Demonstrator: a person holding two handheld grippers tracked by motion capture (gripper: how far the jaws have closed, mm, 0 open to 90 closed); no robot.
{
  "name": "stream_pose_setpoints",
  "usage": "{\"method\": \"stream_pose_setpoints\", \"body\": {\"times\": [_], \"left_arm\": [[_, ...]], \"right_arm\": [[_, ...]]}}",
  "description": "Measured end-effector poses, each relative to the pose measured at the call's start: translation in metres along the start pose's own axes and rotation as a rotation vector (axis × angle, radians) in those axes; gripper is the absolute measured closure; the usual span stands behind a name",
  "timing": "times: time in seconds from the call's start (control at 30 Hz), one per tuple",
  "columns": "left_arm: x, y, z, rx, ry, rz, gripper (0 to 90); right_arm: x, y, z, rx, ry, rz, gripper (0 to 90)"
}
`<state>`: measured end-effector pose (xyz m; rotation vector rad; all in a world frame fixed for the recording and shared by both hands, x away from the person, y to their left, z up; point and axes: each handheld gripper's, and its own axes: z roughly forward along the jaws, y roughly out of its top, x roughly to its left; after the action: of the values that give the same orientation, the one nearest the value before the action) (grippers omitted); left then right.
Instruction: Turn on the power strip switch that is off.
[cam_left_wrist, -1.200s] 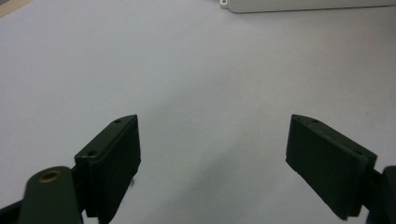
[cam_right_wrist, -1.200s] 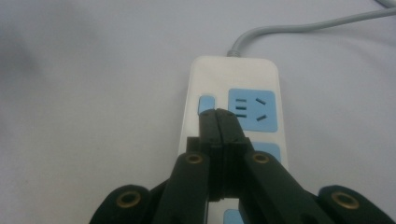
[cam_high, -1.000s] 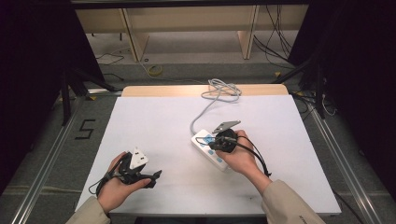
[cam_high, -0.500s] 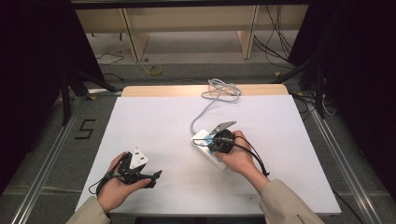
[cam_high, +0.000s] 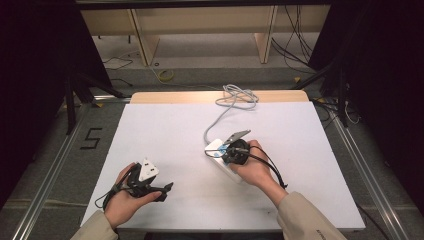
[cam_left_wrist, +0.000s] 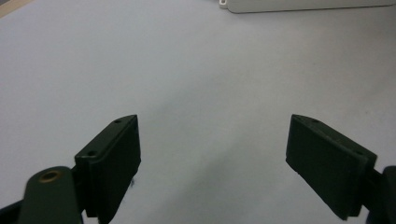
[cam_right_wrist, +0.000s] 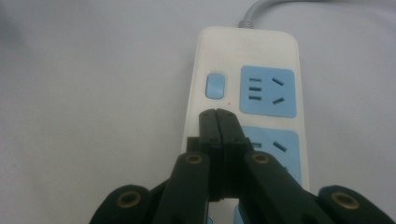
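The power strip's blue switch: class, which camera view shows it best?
The right gripper view: the blue switch sits large and sharp on the power strip, just beyond the shut tongs. The high view shows the strip small and partly covered; the left gripper view catches one edge.
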<state>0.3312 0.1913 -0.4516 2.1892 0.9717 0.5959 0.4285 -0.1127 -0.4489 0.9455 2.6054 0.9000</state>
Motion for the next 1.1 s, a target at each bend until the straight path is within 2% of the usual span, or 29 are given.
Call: {"method": "stream_pose_setpoints", "body": {"times": [0.47,0.6,1.1], "left_arm": [[-0.0003,-0.0001,0.0002,0.004,-0.001,-0.001,17.7],[-0.0006,0.0,0.0002,0.004,-0.001,-0.001,17.7],[-0.0012,0.0001,0.0008,0.003,0.002,-0.004,17.7]], "right_arm": [[0.001,0.0006,0.0004,0.017,0.007,0.012,90.0],[0.0031,0.001,0.0004,0.023,-0.007,0.005,90.0],[0.0052,0.0015,0.0016,0.033,-0.02,0.026,90.0]]}}
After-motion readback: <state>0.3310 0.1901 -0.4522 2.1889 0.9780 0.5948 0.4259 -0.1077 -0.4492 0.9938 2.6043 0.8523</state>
